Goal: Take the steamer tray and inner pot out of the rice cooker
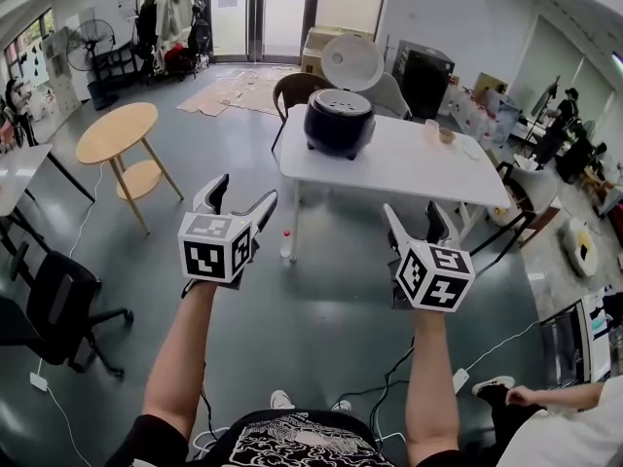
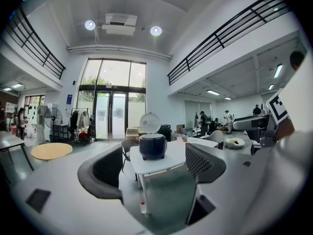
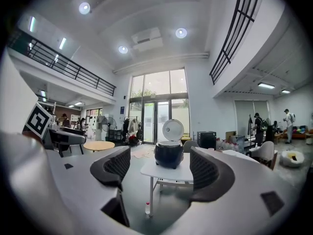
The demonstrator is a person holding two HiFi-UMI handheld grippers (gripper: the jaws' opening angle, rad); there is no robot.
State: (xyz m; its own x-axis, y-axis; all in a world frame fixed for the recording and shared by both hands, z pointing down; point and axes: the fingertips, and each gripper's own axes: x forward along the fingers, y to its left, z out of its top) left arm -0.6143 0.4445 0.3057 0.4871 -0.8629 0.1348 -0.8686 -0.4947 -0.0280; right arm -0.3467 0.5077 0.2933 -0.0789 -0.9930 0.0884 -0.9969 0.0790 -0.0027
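status: nothing out yet. rice cooker (image 1: 339, 122) on table (image 1: 409, 168), lid (image 1: 351, 61) up, well ahead; tray, pot likely inside. left gripper (image 1: 243, 193), right gripper (image 1: 414, 212) spread wide, empty, mid-air. approach plus both lifts left.

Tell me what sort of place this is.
Likely an open office or lab hall, not a kitchen: tall glass doors, an upper-floor railing, an office chair; the rice cooker sits on a plain white table.
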